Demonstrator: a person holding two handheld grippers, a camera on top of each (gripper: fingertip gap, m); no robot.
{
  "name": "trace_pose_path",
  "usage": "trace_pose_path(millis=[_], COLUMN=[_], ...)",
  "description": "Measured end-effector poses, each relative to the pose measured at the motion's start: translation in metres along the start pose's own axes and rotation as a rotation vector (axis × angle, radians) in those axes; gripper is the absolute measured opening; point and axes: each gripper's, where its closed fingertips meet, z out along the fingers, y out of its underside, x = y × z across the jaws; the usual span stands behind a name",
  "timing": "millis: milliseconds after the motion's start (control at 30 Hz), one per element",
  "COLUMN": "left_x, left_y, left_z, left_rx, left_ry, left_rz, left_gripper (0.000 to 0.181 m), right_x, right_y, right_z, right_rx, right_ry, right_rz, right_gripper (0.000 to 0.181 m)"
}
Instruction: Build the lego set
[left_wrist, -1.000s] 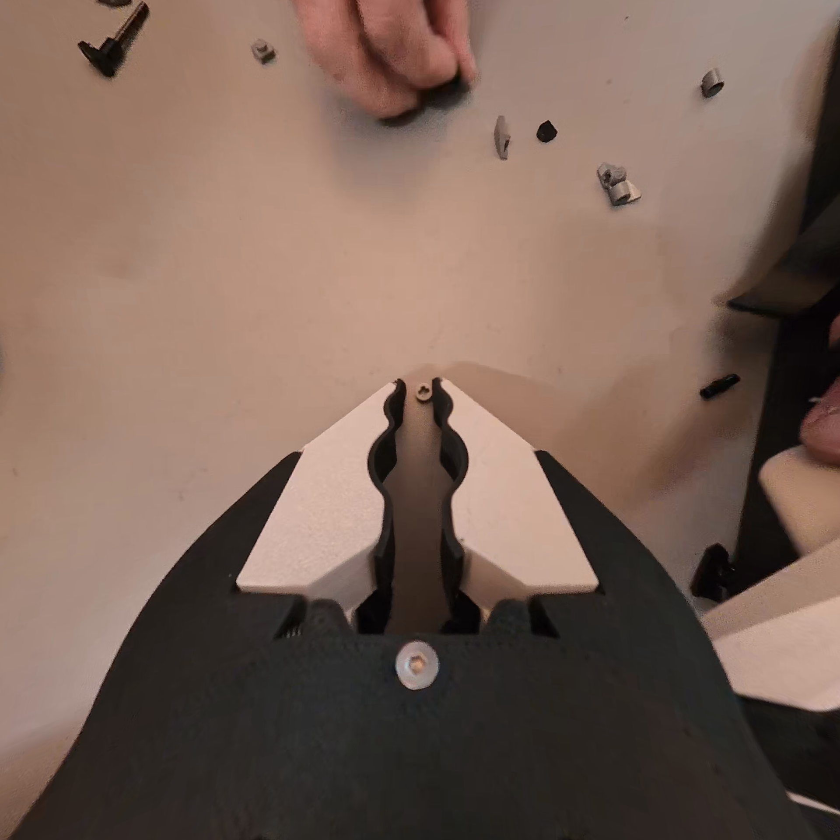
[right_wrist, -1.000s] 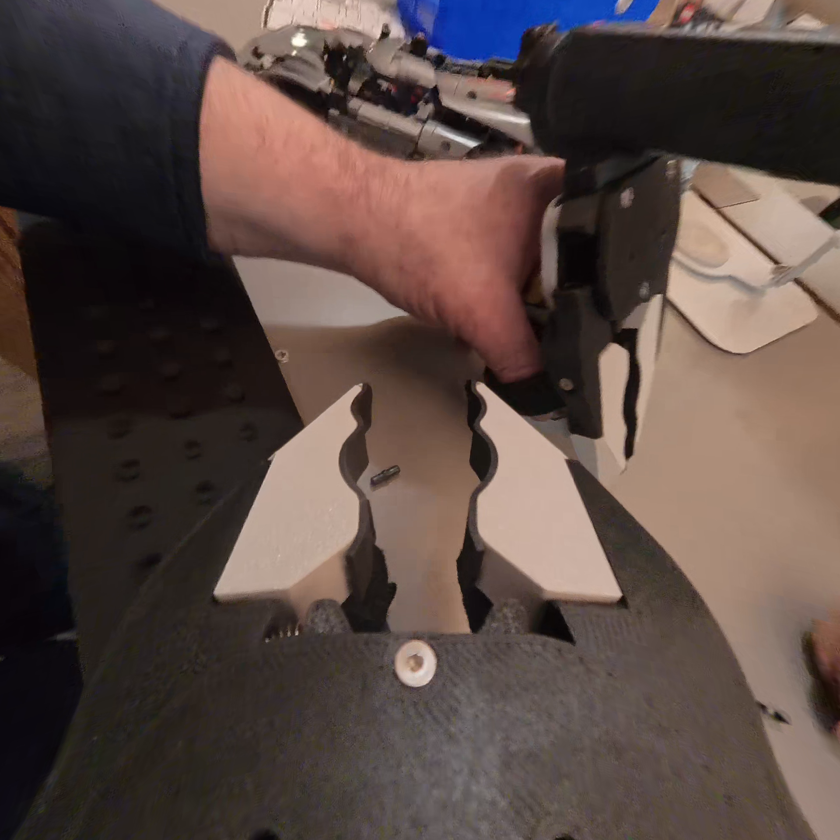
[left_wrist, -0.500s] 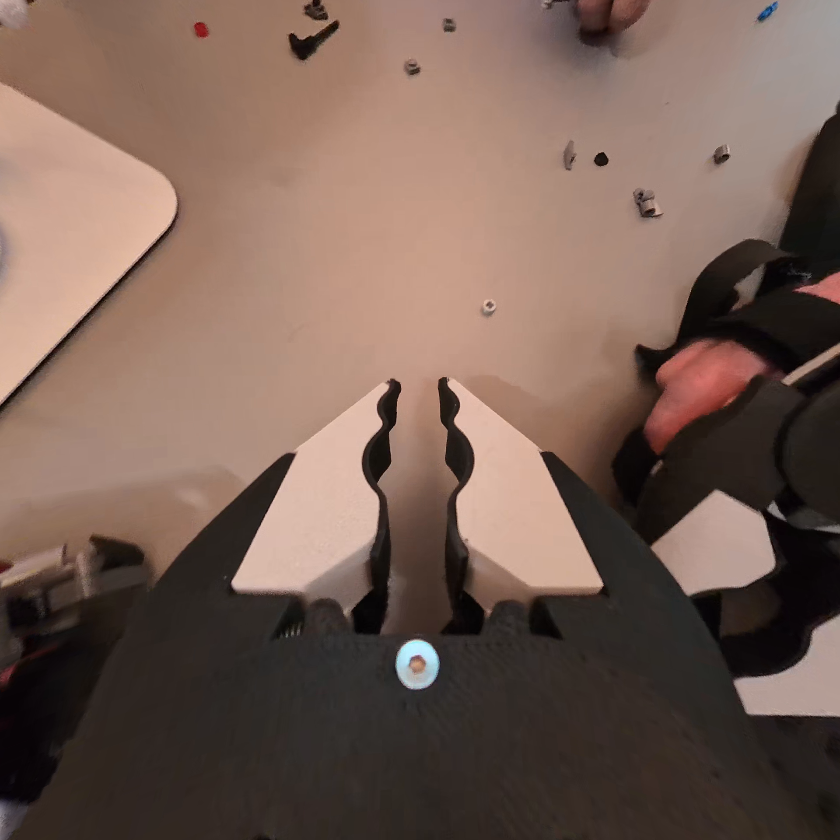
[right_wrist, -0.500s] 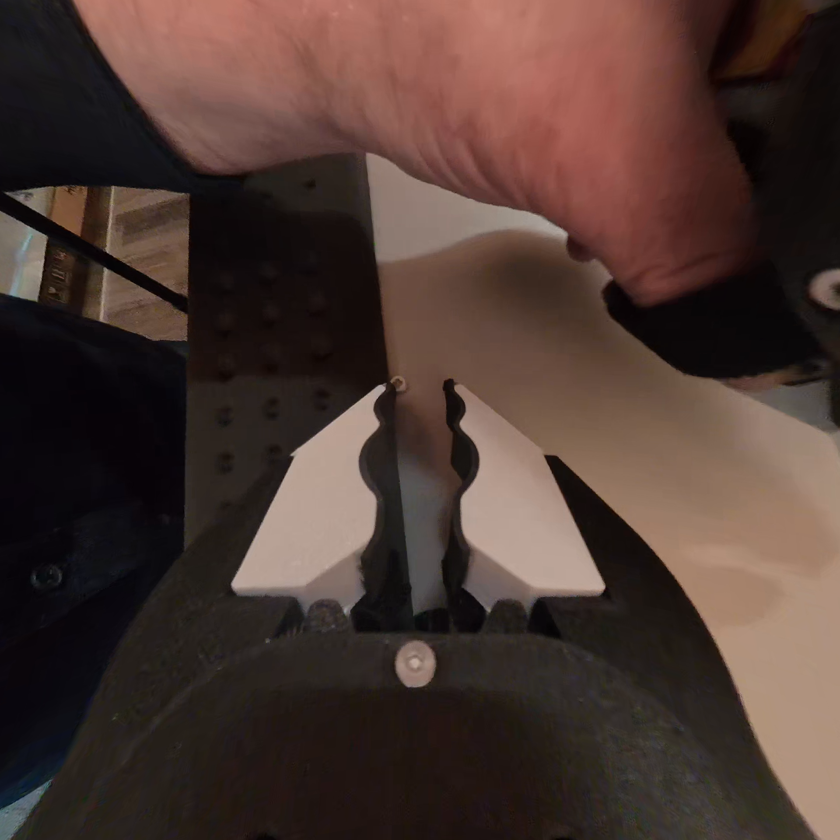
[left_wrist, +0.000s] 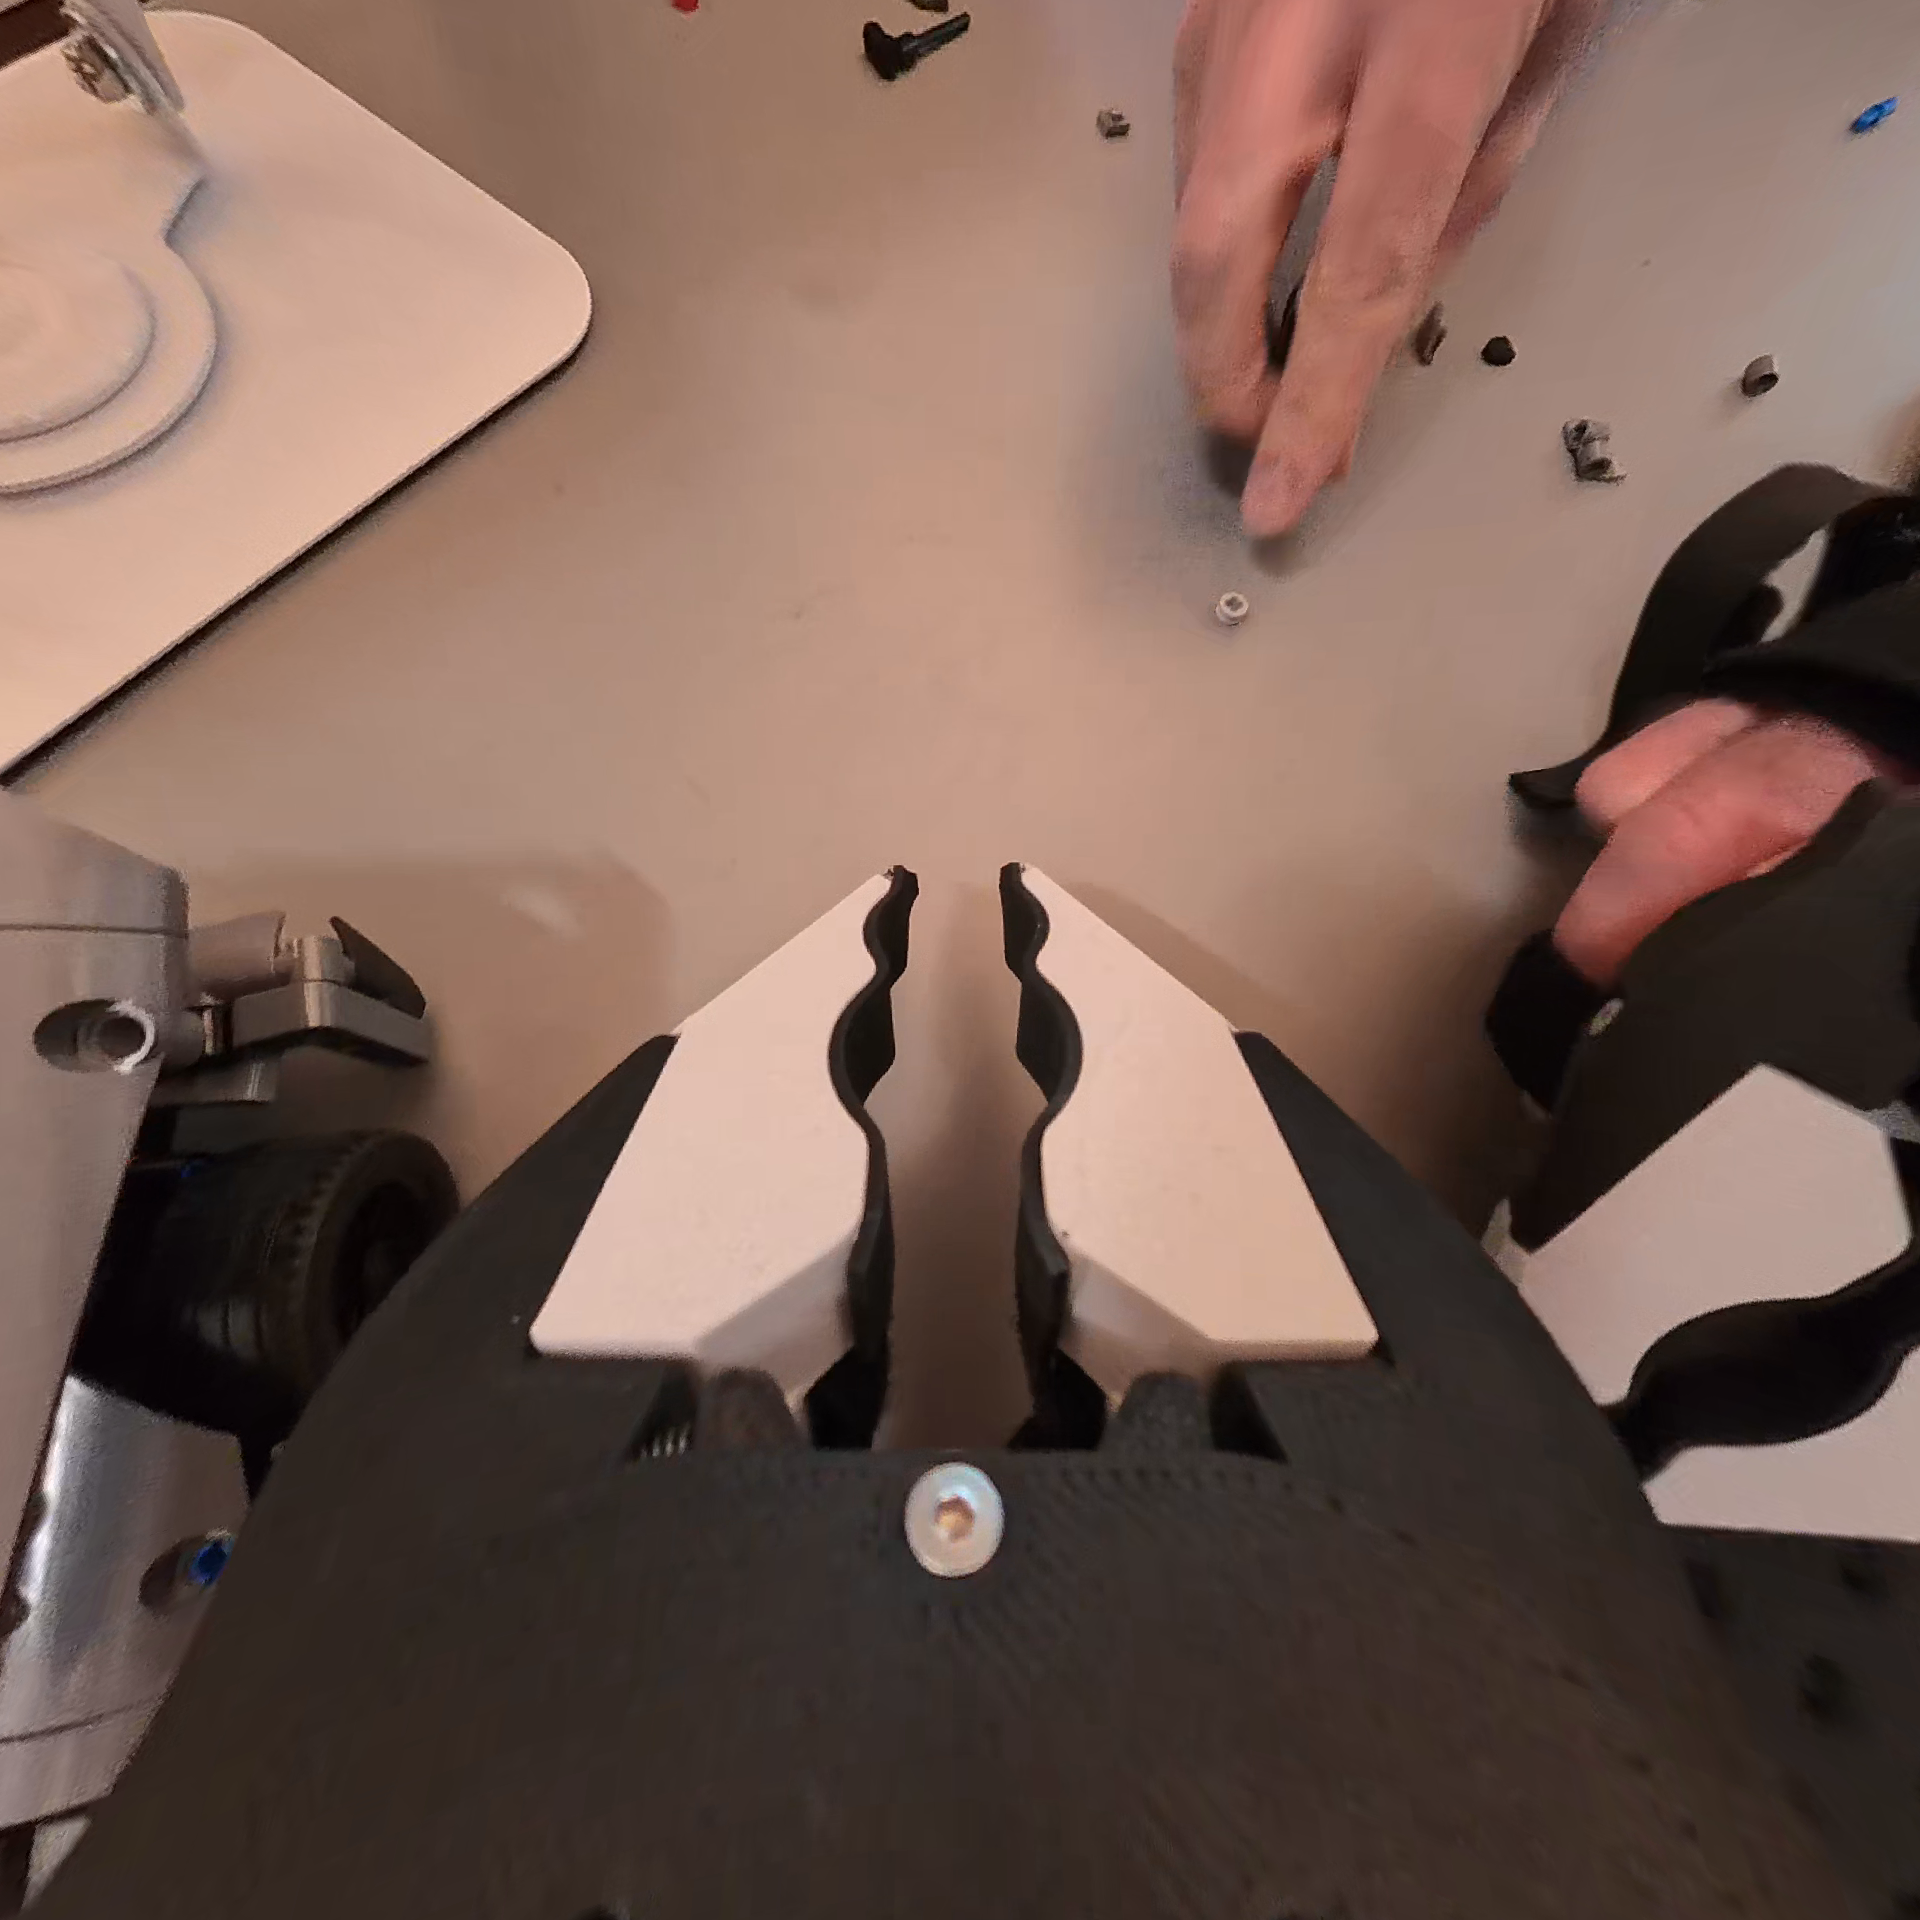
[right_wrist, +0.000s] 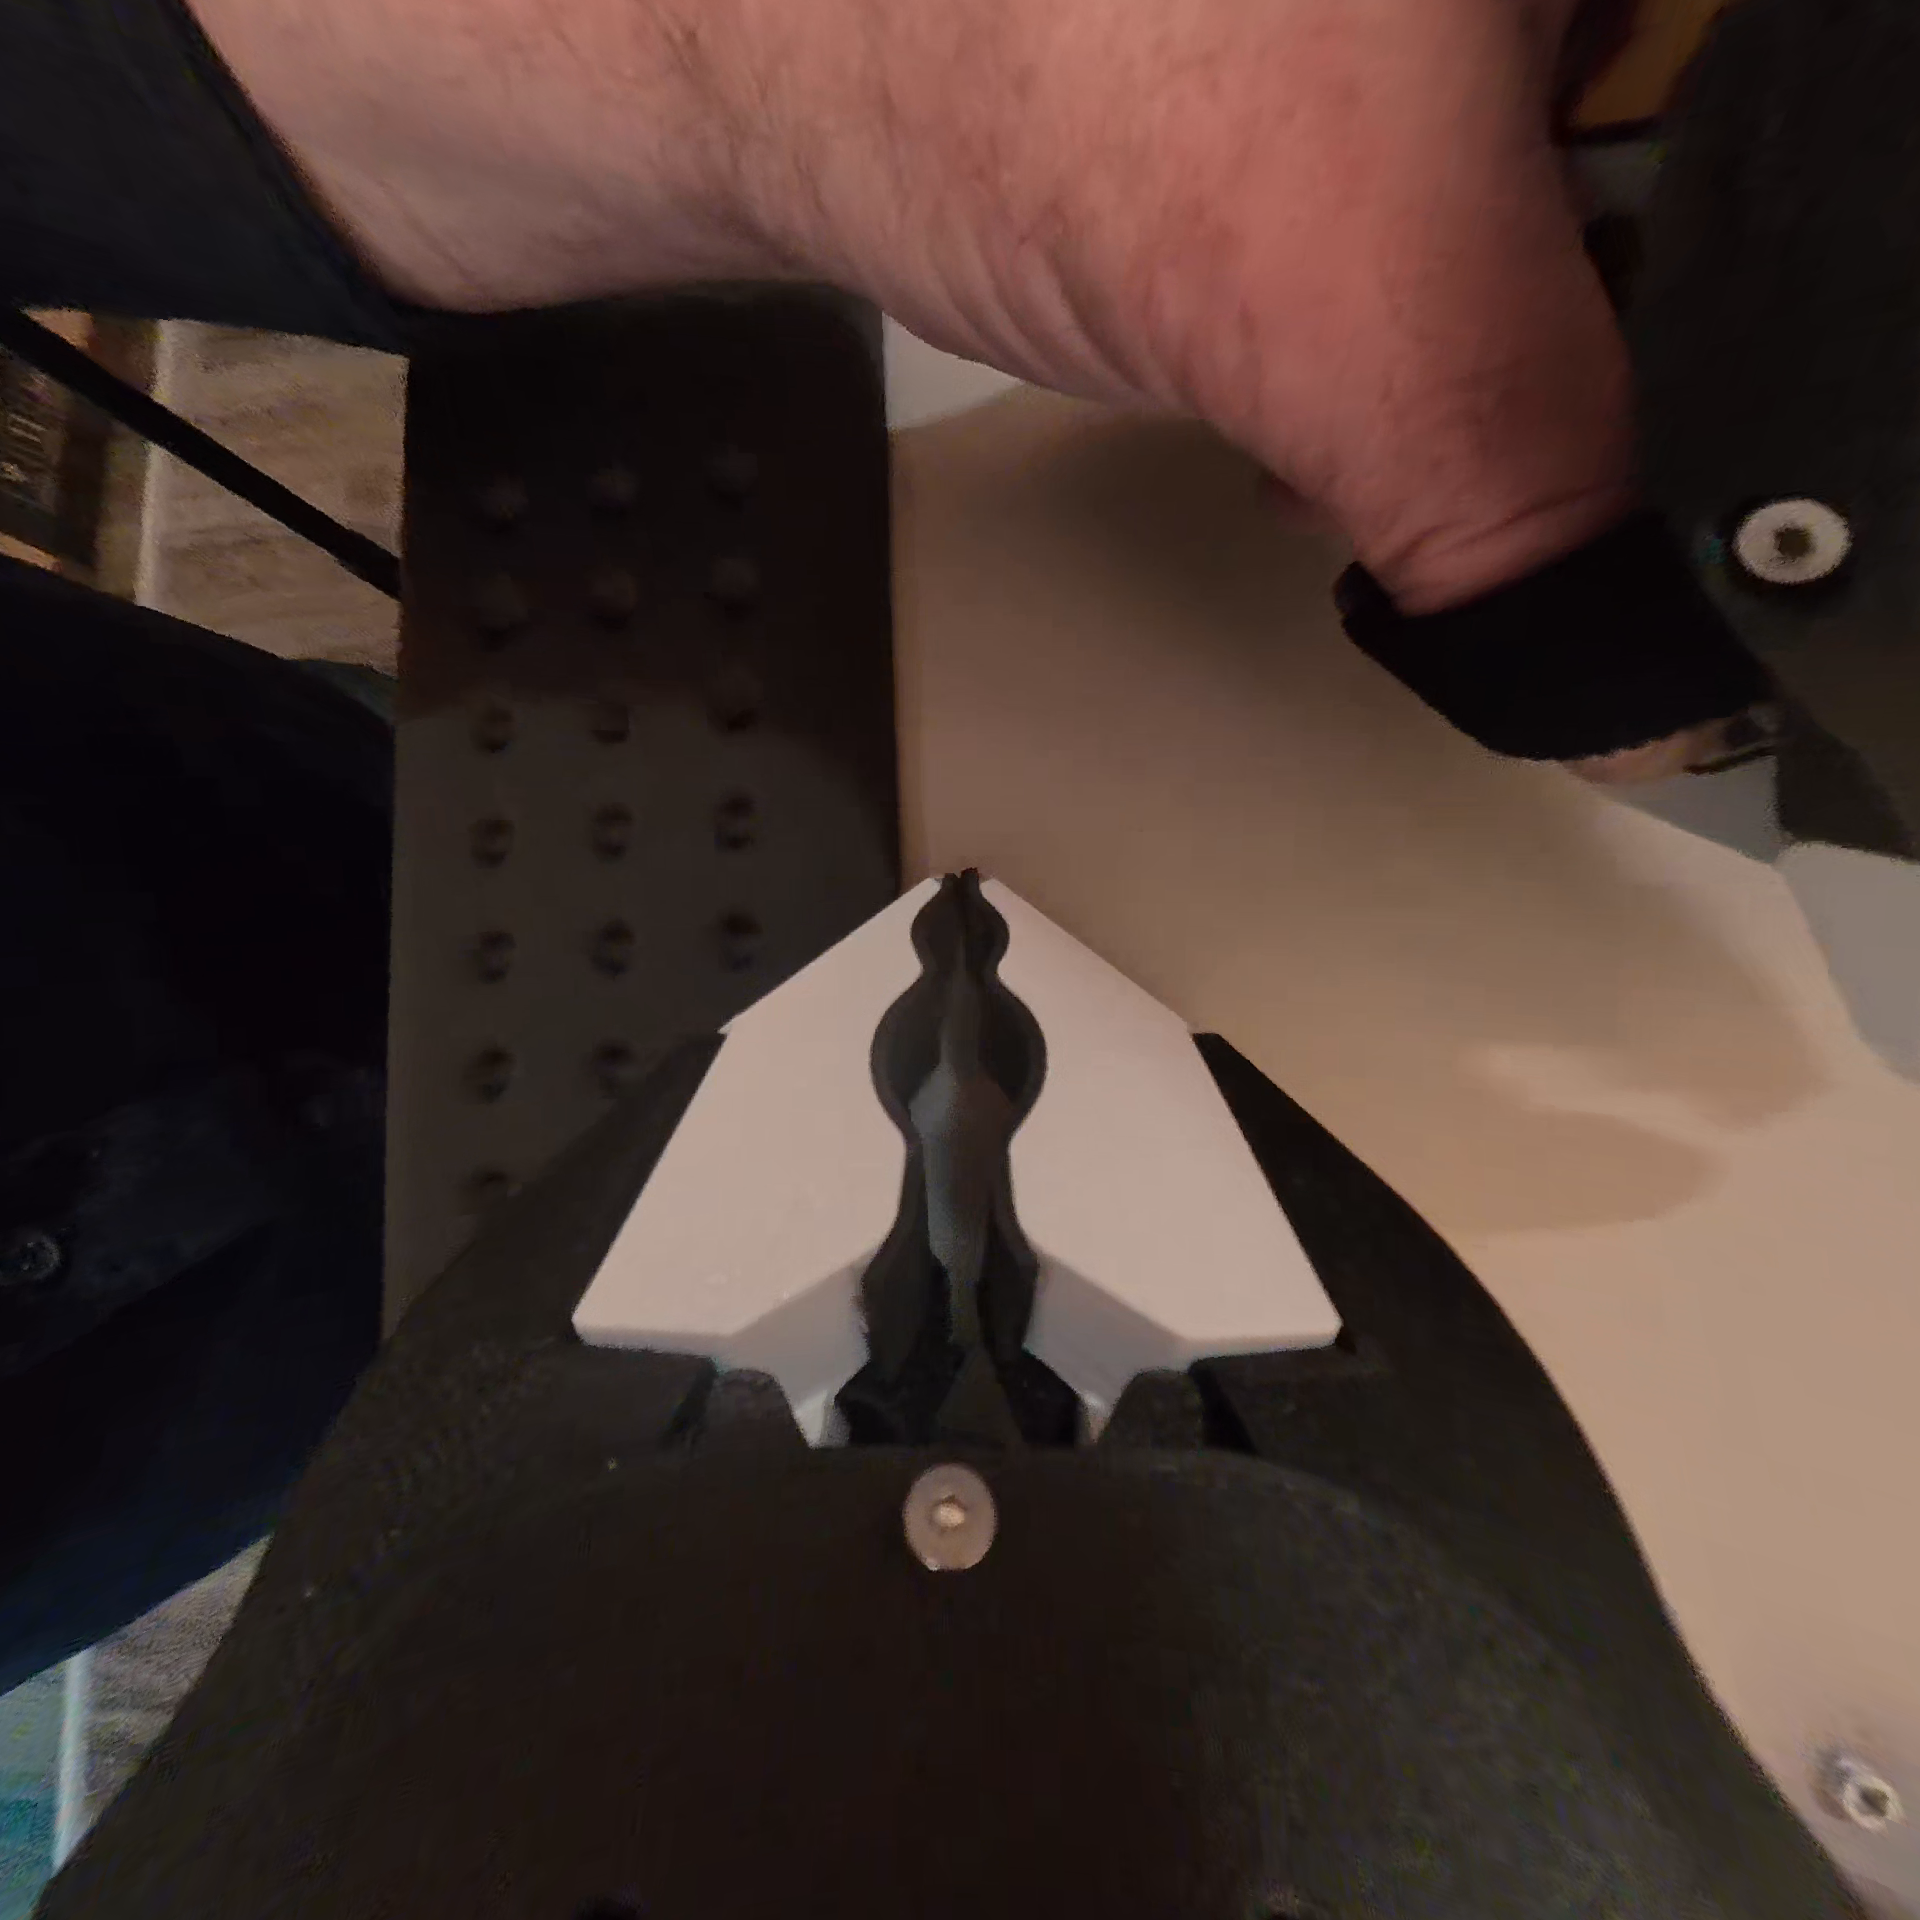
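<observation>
The left gripper (left_wrist: 958, 883), white-fingered with black wavy pads, hangs over the beige tabletop (left_wrist: 831, 582) with its jaws a narrow gap apart and nothing between them. At nine o'clock from it sits the partly built grey lego model (left_wrist: 125, 1039), a vehicle with a black rubber tyre (left_wrist: 301, 1236) tucked under its body. At one o'clock a blurred bare hand (left_wrist: 1320, 249) reaches down to the table, fingertips just above a small round light-grey lego stud (left_wrist: 1231, 608). More loose pieces lie around that hand: a black pin-shaped part (left_wrist: 914, 42) at twelve o'clock, several small dark grey bits (left_wrist: 1590, 449) at two o'clock. A white rounded base plate (left_wrist: 395, 260) occupies ten o'clock. At three o'clock a second hand (left_wrist: 1714, 821) grips a black handle.

The right gripper (right_wrist: 961, 881) has its jaws pressed together at the tips; whether anything tiny is pinched there cannot be told. It points at the seam between a black perforated board (right_wrist: 644, 644) and the tabletop, beneath a forearm (right_wrist: 935, 177) at twelve o'clock.
</observation>
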Motion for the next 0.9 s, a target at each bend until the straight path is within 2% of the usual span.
trace_pose_path(millis=[400,467,500,567,667,800,900], left_x=[-0.005,-0.008,-0.007,-0.003,-0.001,0.004,0.006], left_y=[0.010,0.013,0.012,0.007,0.004,-0.001,-0.001], left_z=[-0.011,-0.012,-0.014,-0.019,-0.024,-0.036,-0.047], left_rx=[0.011,0.006,0.014,0.029,0.019,0.024,0.013], left_ry=[-0.040,-0.051,-0.048,-0.039,-0.050,-0.053,-0.068], left_rz=[-0.026,-0.060,-0.077,-0.081,-0.065,-0.073,-0.056], left_gripper=[0.015,0.015,0.015,0.015,0.015,0.015,0.015], right_x=[0.038,0.046,0.045,0.040,0.037,0.027,0.028], right_y=[0.022,0.027,0.028,0.024,0.027,0.029,0.028], right_z=[-0.025,-0.031,-0.033,-0.039,-0.038,-0.027,-0.024], right_rx=[-0.037,-0.028,-0.017,0.051,0.045,-0.009,-0.010], right_ry=[0.197,0.253,0.245,0.214,0.224,0.225,0.237], right_rz=[0.081,0.109,0.124,0.141,0.105,0.033,0.023], right_gripper=[0.001,0.019,0.023,0.023,0.025,0.021,0.006])
